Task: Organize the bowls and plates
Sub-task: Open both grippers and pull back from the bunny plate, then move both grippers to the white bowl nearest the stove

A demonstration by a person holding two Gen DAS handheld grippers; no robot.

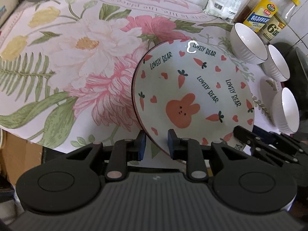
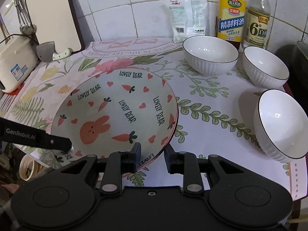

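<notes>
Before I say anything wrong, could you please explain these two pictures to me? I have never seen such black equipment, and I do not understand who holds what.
There is no robot here. A person holds a tool in each hand, and each tool has two jaws and a camera that looks along them. One picture comes from the left gripper, the other from the right gripper. The black shapes at the bottom of each picture are the tools themselves.

On the flowered tablecloth stand three white bowls, two bottles and some white packets.

The jaws of both tools straddle the near rim of the rabbit plate, which seems to jut past the table edge. Whether they press on it, I cannot tell.
</notes>
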